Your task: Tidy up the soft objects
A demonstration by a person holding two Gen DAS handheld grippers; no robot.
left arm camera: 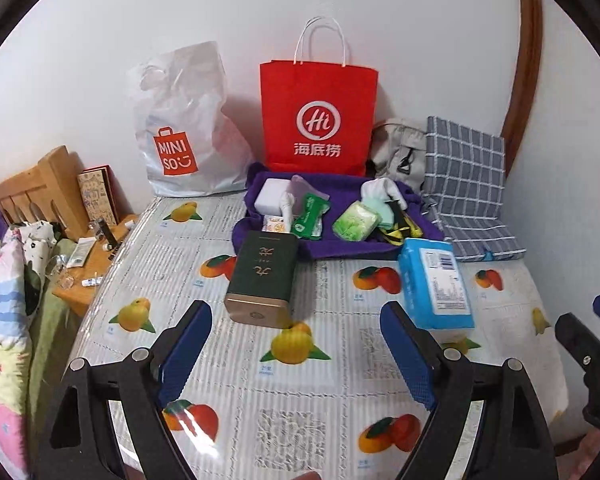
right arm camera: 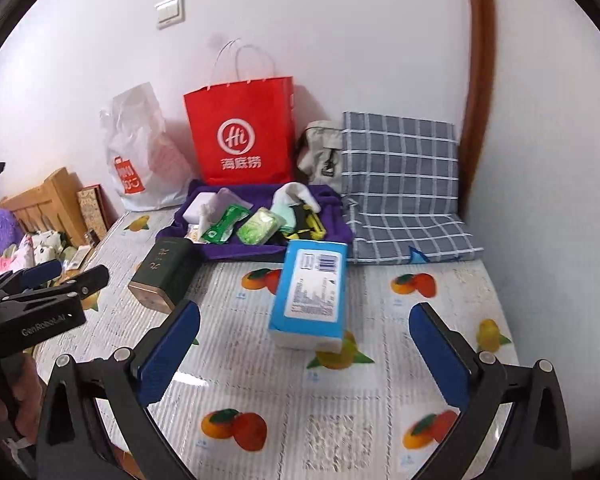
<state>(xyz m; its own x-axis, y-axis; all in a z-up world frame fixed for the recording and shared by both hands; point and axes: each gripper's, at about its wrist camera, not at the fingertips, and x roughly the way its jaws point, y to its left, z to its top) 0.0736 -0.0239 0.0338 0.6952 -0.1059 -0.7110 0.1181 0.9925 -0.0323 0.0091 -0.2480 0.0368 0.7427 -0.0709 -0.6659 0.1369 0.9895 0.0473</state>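
Tissue pack (right arm camera: 310, 300), blue and white, lies on the fruit-print table (right arm camera: 340, 420) toward its back edge, just in front of the purple cloth (right arm camera: 256, 250). Right gripper (right arm camera: 304, 354) hovers before it, jaws wide apart and empty. Left gripper (left arm camera: 296, 354) hangs with jaws apart over bare table, a dark green tin (left arm camera: 262, 280) ahead of it. Small packets lie on the cloth; a red paper bag (left arm camera: 318, 120) stands behind against the wall.

even indoor light, tablecloth (left arm camera: 260, 400) glare, fisheye-bent dark edges.
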